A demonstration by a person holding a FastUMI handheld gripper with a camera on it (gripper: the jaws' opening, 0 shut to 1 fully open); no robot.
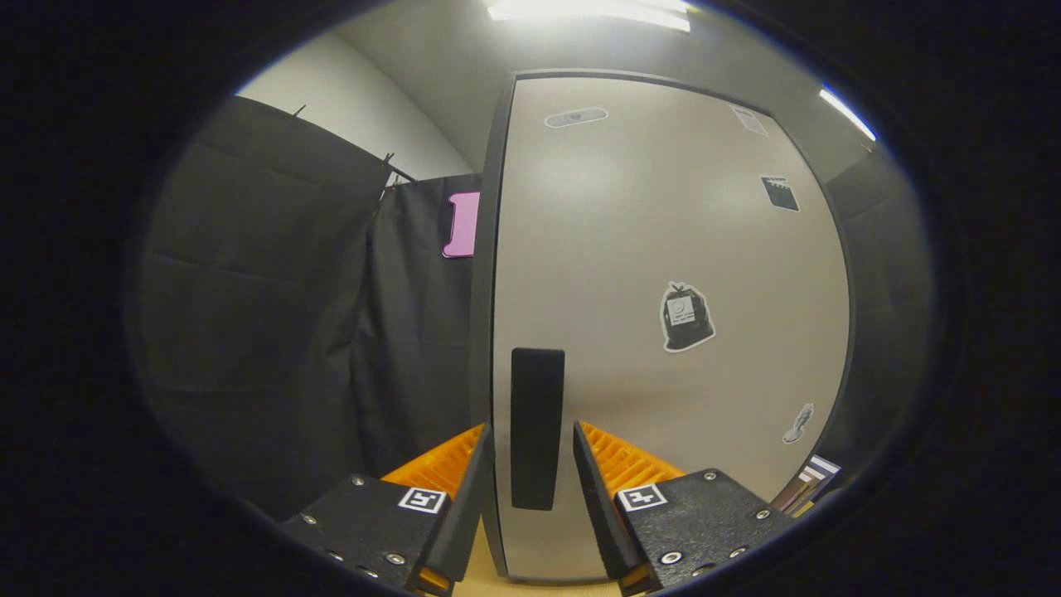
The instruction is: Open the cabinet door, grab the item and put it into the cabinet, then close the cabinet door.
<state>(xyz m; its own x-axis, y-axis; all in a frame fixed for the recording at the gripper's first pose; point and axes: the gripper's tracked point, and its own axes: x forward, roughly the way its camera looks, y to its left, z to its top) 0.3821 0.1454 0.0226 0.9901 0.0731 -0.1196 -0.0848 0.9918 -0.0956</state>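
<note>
I see the tongs point(530, 452) spread apart, with a clear gap between the two fingers, so they are released and grasping nothing. The dark upright handle point(537, 427) of the cabinet door point(663, 249) stands in that gap: the left finger point(471, 497) sits just beside the door's left edge, the right finger point(598, 497) sits just to the other side of the handle, and from here I read a thin strip of door face on each side of the handle, so neither finger appears to press on it. Whether the fingertips touch the door face itself I cannot tell. The door is a pale, smooth, rounded-cornered panel set in a dark frame, and it looks closed, flat on to me and close ahead. The handle is a plain black vertical bar mounted near the door's left edge, low on the panel. Several stickers lie on the door face: a dark one with a pale outline point(686, 317) to the right of the handle, a small dark square point(780, 193) higher up toward the right, a pale oval point(575, 117) near the top, and a small grey one point(798, 424) low on the right. To the left of the door hangs black cloth point(273, 315), and a bright light point(593, 10) glares on the ceiling above.
</note>
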